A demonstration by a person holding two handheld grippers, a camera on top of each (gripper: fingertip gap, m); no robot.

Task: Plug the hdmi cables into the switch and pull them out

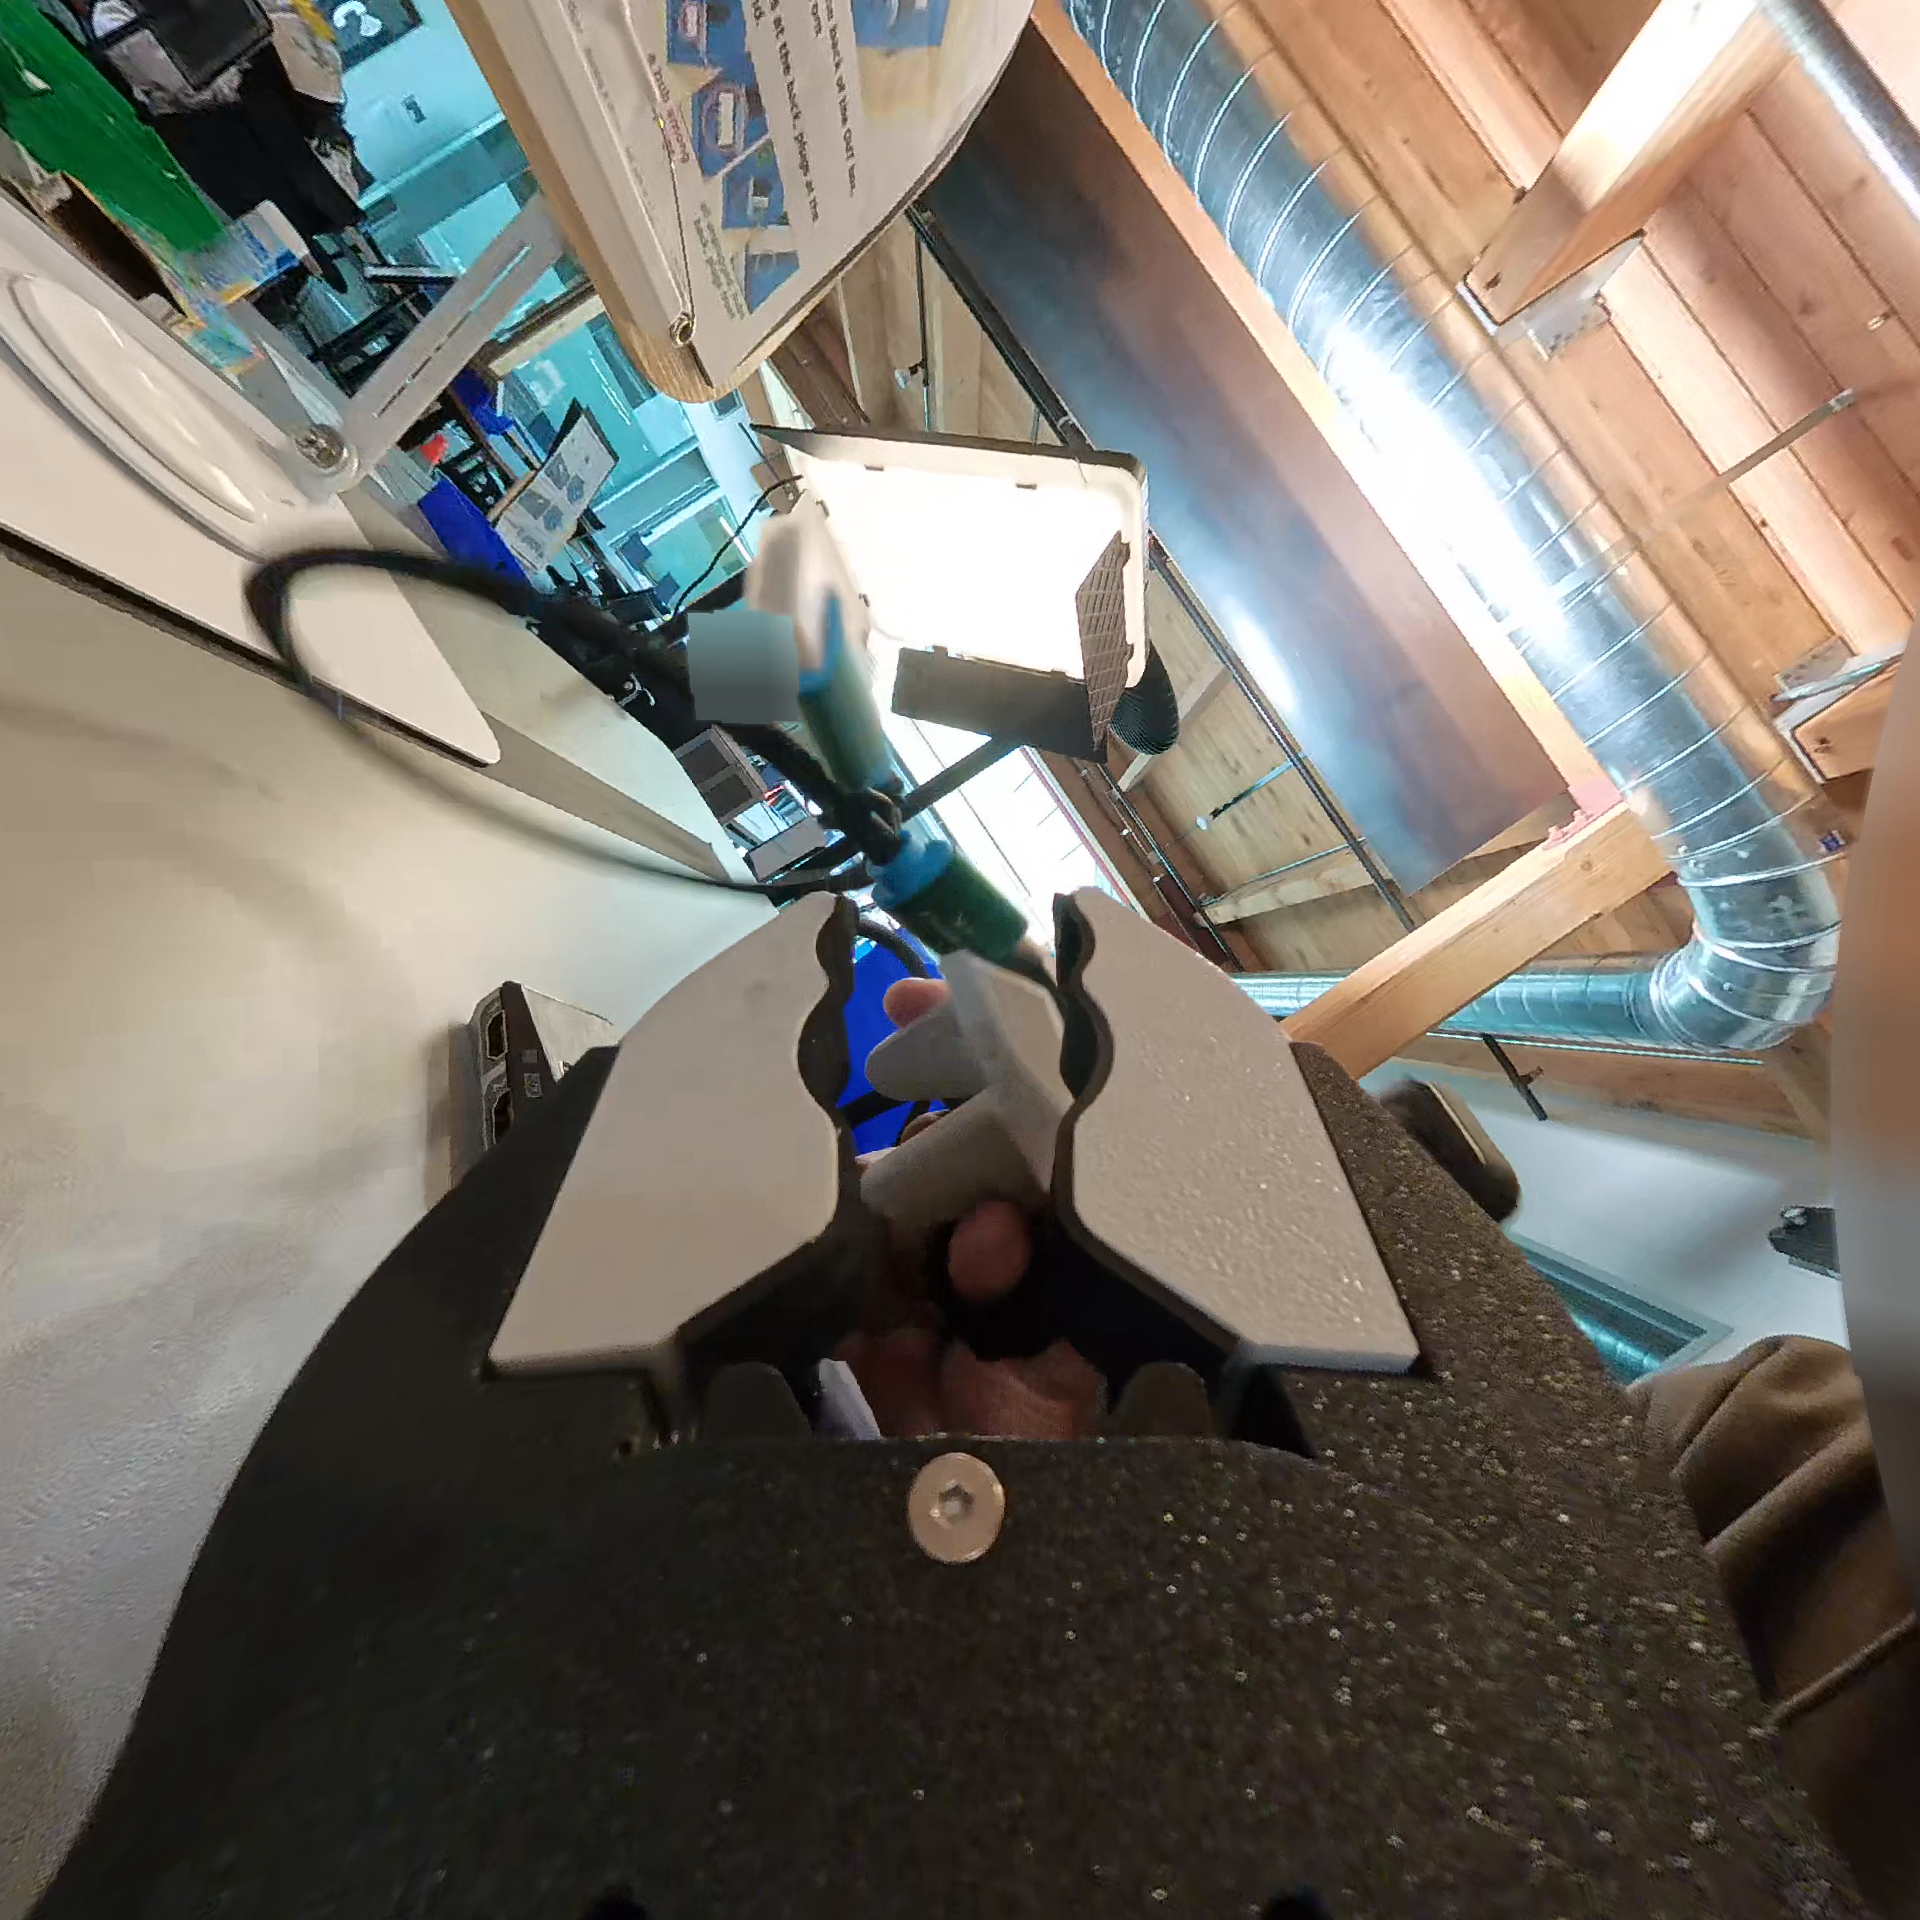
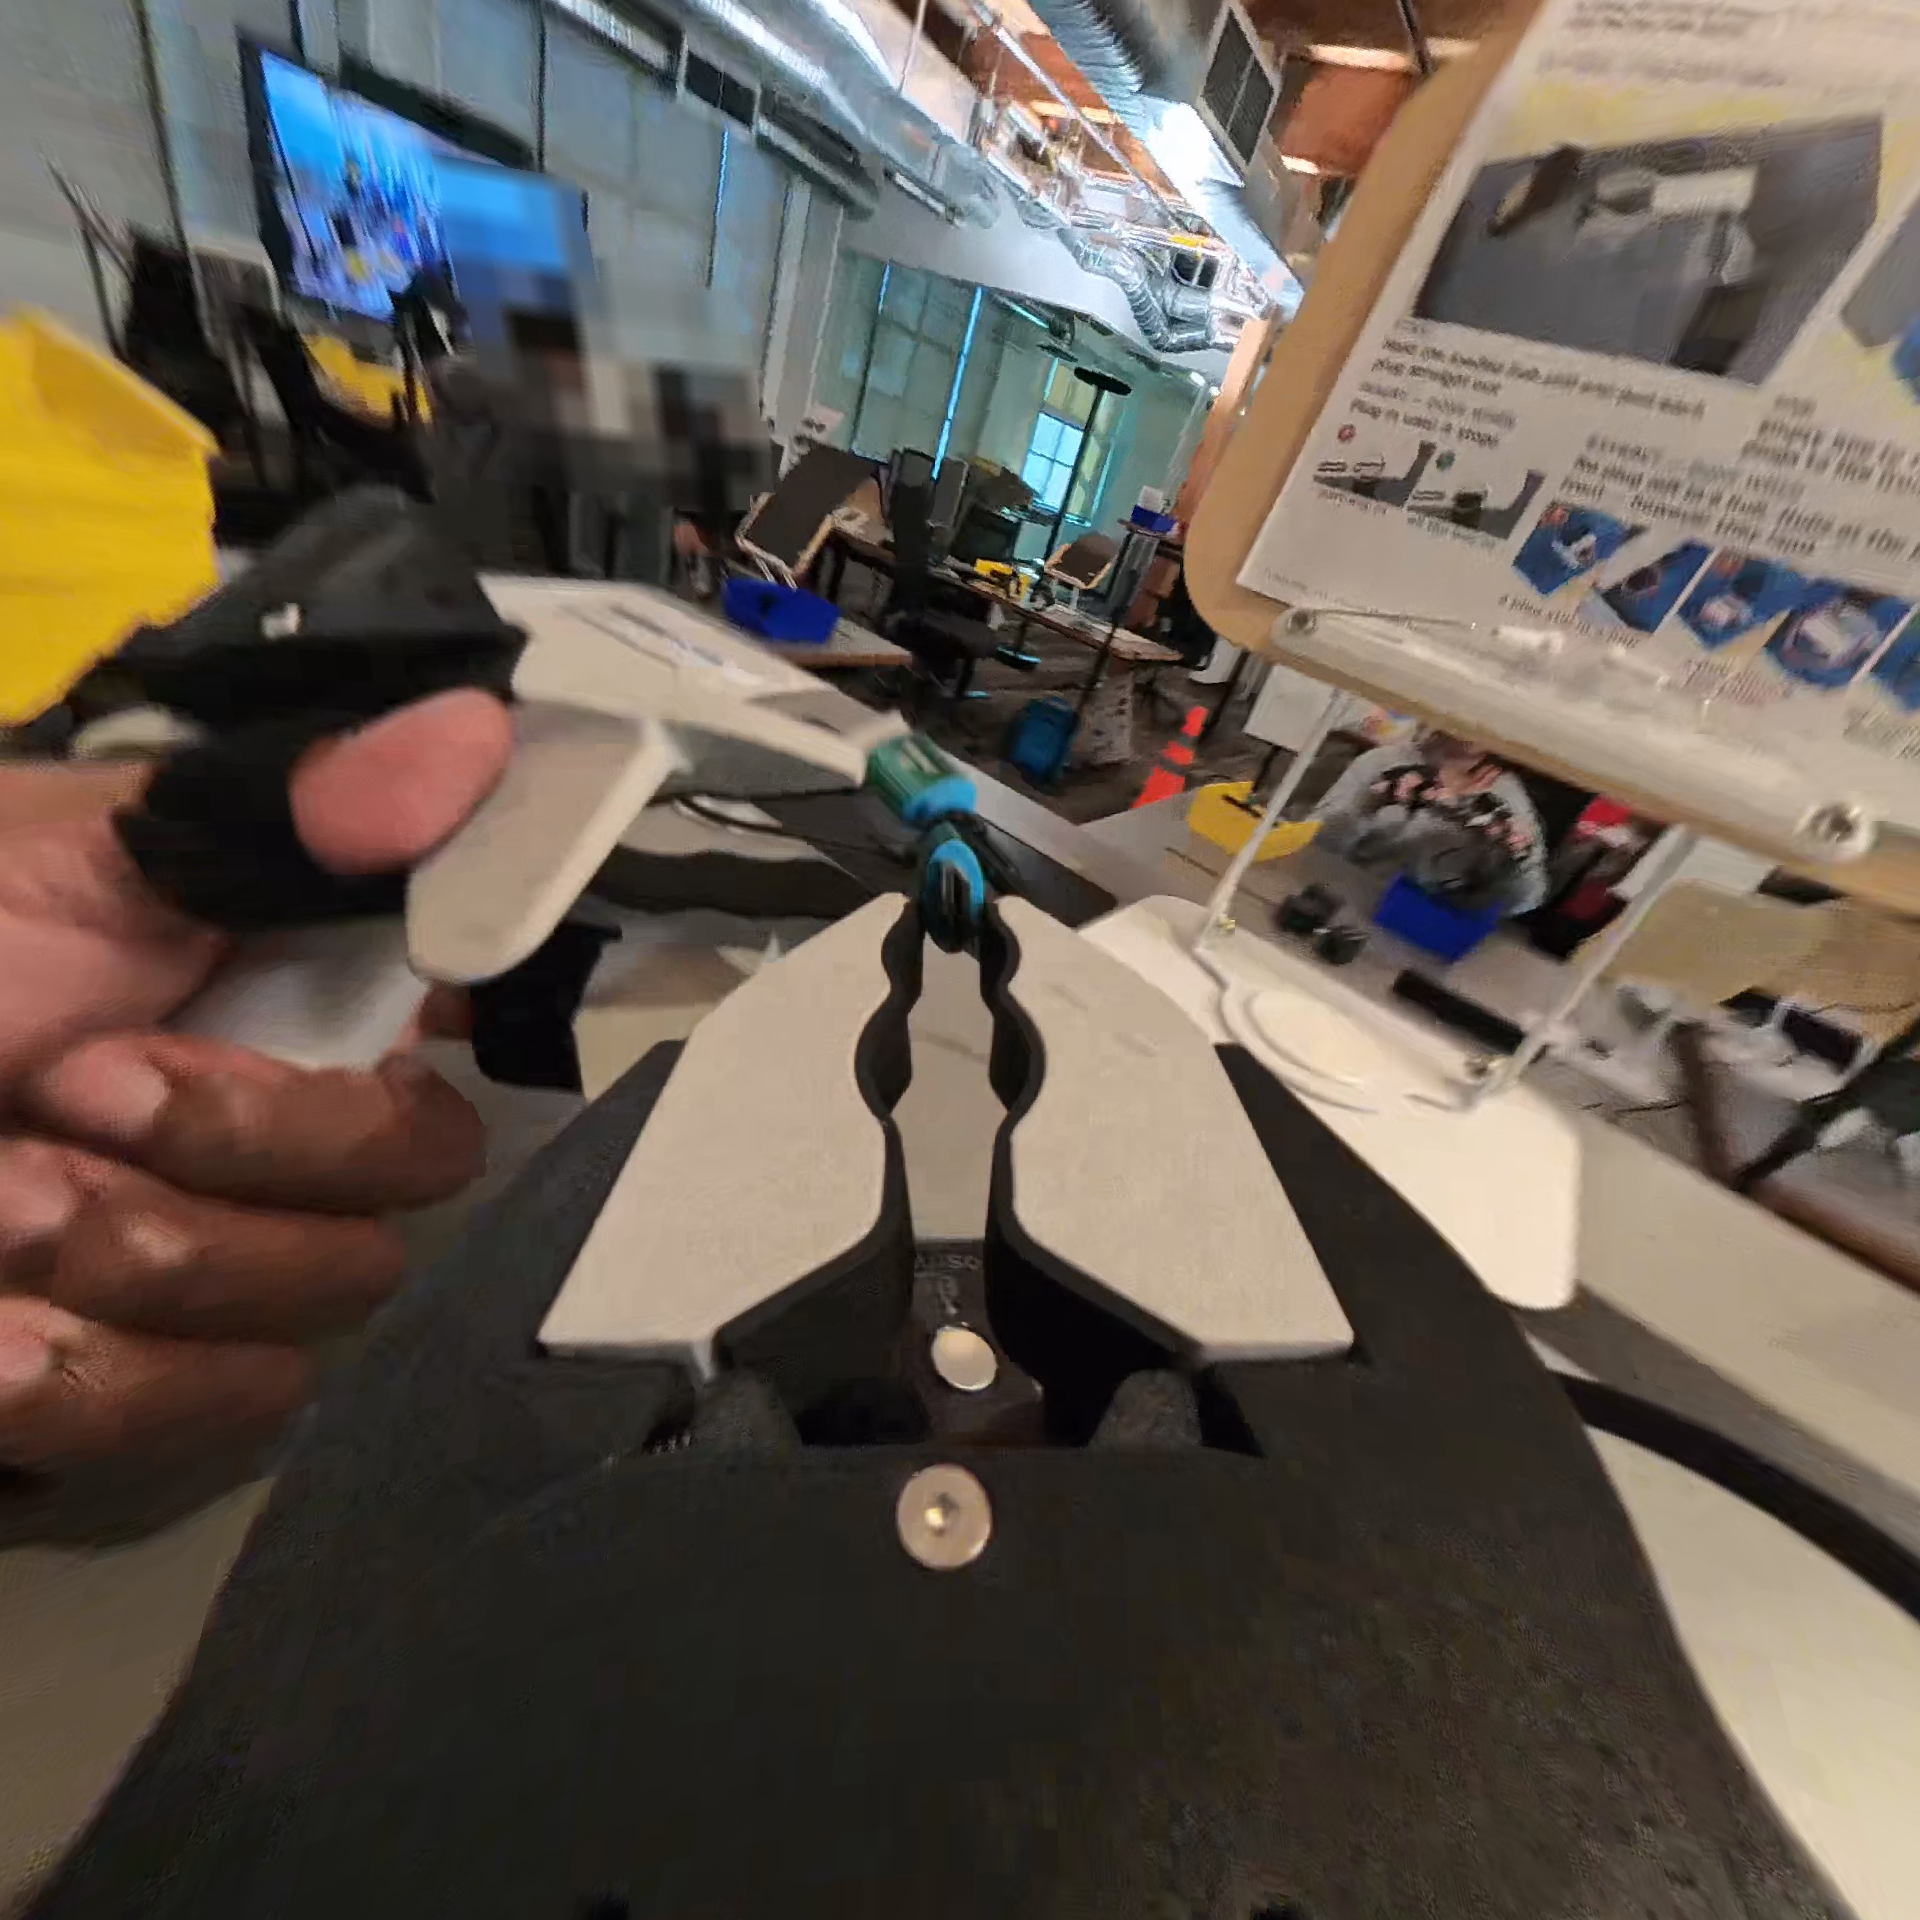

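Observation:
Two green plugs with blue collars are joined by a short knotted black cable [image 1: 873, 816]. My left gripper [image 1: 948, 920] is open. One green plug [image 1: 961, 906] hangs between its fingertips, close to the right finger, and the pads do not press on it. My right gripper [image 2: 953, 909] is shut on the blue end of the other plug [image 2: 951, 883] and holds it above the table. In the left wrist view the right gripper's pale fingertips [image 1: 805, 582] hold that plug [image 1: 836, 686]. In the right wrist view the left gripper's fingers [image 2: 530, 831] stand spread by the green plug [image 2: 914, 774].
A grey hub with ports [image 1: 509, 1060] lies on the white table [image 1: 208, 1039], with a black cable [image 1: 416, 717] looping over it. A wooden board with a printed sheet [image 2: 1558, 416] stands on a clear stand at the right. A hand [image 2: 208, 1143] holds the left gripper. The tips of both grippers are at nearly the same place.

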